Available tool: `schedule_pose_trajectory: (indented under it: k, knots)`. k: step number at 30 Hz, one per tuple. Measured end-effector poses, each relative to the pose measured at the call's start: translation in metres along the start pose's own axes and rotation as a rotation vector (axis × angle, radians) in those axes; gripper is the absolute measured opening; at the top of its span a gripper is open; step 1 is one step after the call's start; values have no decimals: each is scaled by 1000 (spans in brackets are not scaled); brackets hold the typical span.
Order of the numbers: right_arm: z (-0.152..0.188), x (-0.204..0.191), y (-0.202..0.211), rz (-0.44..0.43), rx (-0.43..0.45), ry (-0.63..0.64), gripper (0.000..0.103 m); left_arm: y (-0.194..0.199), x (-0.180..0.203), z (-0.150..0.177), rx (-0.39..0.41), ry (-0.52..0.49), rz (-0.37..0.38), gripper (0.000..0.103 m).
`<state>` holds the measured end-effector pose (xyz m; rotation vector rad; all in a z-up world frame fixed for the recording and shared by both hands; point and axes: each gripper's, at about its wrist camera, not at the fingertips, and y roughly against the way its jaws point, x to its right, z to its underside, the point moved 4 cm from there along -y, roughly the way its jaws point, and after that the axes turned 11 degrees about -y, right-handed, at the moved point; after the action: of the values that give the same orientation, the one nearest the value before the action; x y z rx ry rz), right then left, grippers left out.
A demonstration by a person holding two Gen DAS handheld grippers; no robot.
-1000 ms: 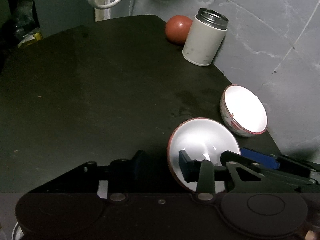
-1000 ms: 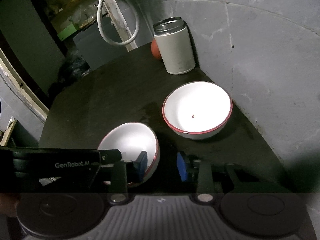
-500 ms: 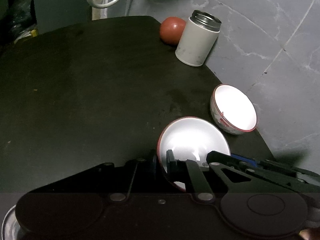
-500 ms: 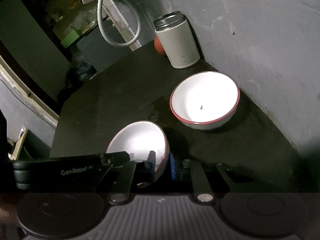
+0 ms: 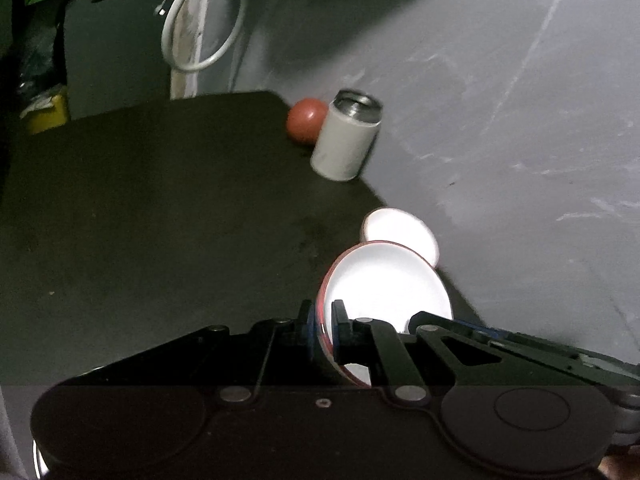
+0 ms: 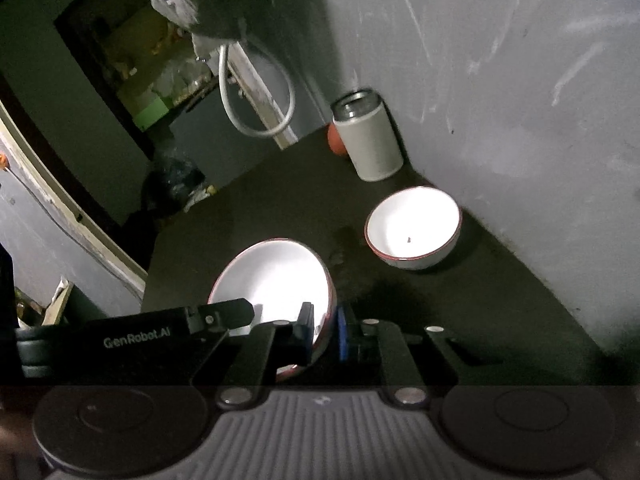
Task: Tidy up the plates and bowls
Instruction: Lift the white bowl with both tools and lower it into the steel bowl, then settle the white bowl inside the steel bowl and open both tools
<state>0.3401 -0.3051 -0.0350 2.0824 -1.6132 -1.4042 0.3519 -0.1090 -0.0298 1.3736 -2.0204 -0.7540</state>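
Note:
A white bowl with a red rim hangs tilted above the dark table. My left gripper is shut on its near-left rim. My right gripper is shut on the opposite rim of the same bowl. Each gripper shows in the other's view: the right one and the left one. A second red-rimmed white bowl sits upright on the table by the wall, apart from the held one; the held bowl partly hides it in the left wrist view.
A white canister with a metal top stands at the back by the grey wall, with a red ball behind it. A white hose loop hangs past the table's far edge. The table's left edge drops to cluttered floor.
Both grippers went from open around the bowl's rim to shut on it. The bowl has risen off the table and both views have lifted and pulled back.

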Motion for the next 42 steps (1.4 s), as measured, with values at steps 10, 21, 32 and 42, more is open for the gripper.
schedule_pose_trajectory:
  k: [10, 21, 32, 42]
  knots:
    - [26, -19, 56, 55, 104, 0, 14, 43, 14, 15, 65, -65, 95, 8]
    - [91, -18, 90, 183, 107, -51, 14, 57, 23, 69, -7, -135, 214, 8]
    - [113, 2, 92, 219, 22, -55, 14, 47, 36, 93, -131, -197, 218, 8]
    - [104, 9, 73, 222, -100, 25, 14, 22, 38, 82, -223, -168, 170, 8]
